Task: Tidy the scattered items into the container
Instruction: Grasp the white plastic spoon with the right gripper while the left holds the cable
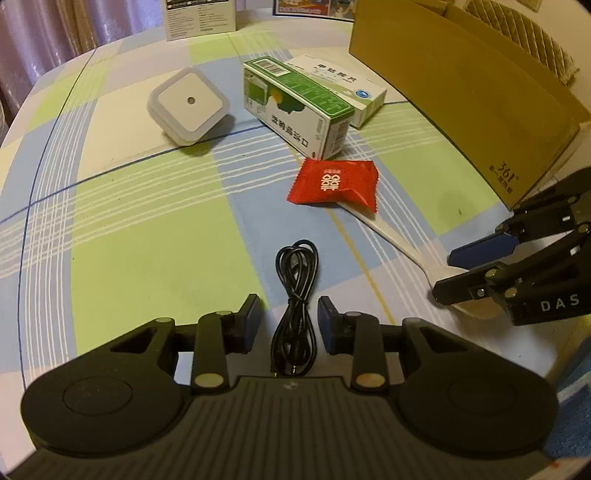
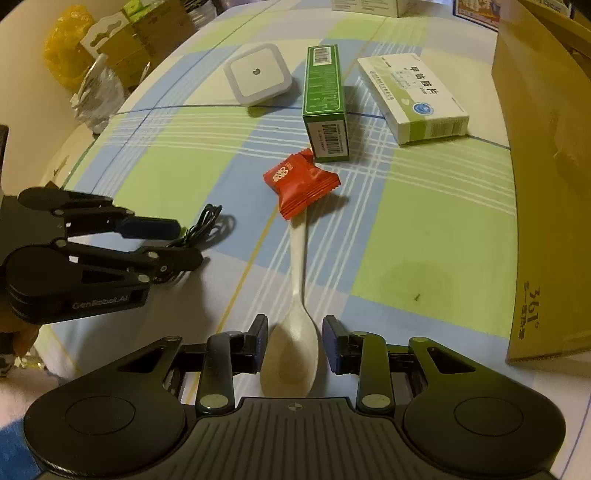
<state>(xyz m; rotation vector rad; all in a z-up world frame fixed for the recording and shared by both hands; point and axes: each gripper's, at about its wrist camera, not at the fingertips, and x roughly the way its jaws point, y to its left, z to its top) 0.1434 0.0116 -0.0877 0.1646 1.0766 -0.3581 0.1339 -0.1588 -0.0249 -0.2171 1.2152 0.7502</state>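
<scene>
A coiled black cable (image 1: 297, 266) lies on the checked tablecloth between the jaws of my left gripper (image 1: 290, 310), which is open with a gap on both sides. My right gripper (image 2: 295, 332) is shut on the bowl of a white spoon (image 2: 298, 258), whose handle tip runs under a red snack packet (image 2: 301, 182). Beyond them lie a green carton (image 2: 325, 99), a white medicine box (image 2: 413, 96) and a square white night light (image 2: 258, 74). The open cardboard box (image 2: 546, 184) stands along the right. In the left wrist view the right gripper (image 1: 445, 275) sits low at the right.
A white printed box (image 1: 201, 18) stands at the table's far edge. Off the table's left side are a yellow bag (image 2: 66, 44) and stacked cartons. The left gripper (image 2: 188, 242) is close on the left of the spoon. The cardboard box wall bounds the right.
</scene>
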